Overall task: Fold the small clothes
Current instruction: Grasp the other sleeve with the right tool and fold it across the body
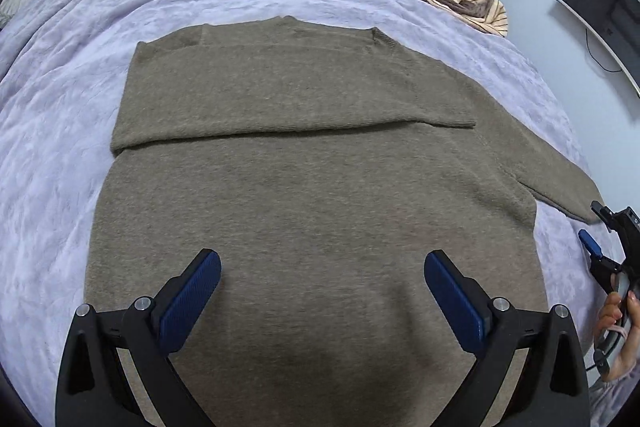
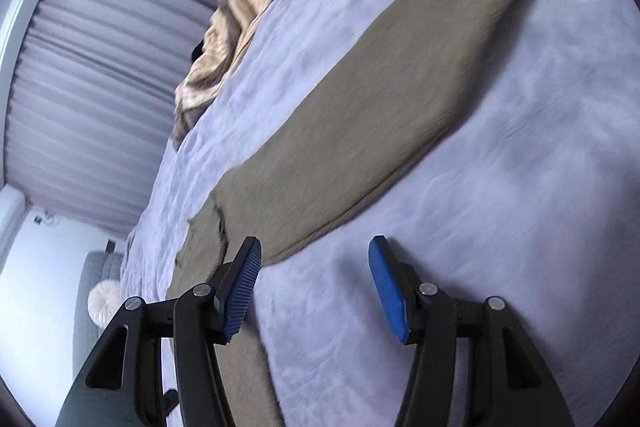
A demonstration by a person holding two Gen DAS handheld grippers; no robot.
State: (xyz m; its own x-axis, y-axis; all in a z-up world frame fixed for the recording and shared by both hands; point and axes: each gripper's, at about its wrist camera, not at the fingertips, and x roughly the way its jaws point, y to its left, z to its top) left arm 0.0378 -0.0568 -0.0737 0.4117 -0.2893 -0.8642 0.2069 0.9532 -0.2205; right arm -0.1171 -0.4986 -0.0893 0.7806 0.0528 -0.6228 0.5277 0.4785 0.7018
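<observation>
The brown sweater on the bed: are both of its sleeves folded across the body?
No, one sleeve lies across the brown sweater, the other sleeve stretches out sideways.

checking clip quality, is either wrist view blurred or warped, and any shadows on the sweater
Left wrist view: sharp, strong fisheye bulge, a soft dark shadow on the brown sweater between the open left gripper fingers. Right wrist view: tilted, motion-smeared on the sweater sleeve and clothes pile; only faint shadow by the right gripper.
</observation>
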